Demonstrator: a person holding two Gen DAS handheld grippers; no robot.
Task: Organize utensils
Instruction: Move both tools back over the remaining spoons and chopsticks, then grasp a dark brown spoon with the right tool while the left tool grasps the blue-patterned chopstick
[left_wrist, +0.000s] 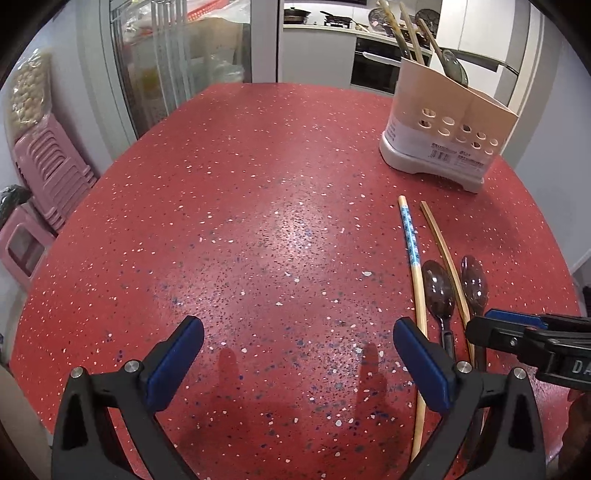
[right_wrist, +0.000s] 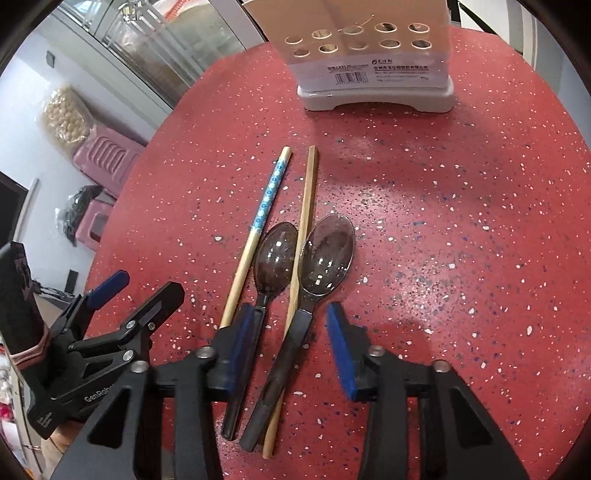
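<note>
Spoons, two smoky ones (right_wrist: 275, 258) (right_wrist: 327, 251), lie on the red table (right_wrist: 461, 221) between the right gripper (right_wrist: 291, 350)'s wide-spread fingers, chopsticks (right_wrist: 264, 206) (right_wrist: 304, 229) alongside. Left of them the left gripper (left_wrist: 297, 354) hovers wide apart. Beyond stands the utensil holder (right_wrist: 369, 55).

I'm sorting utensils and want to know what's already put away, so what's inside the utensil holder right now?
In the utensil holder, wooden handles and a dark spoon bowl stick up above the rim. Their lower ends are hidden behind its wall, so an exact count cannot be given.
</note>
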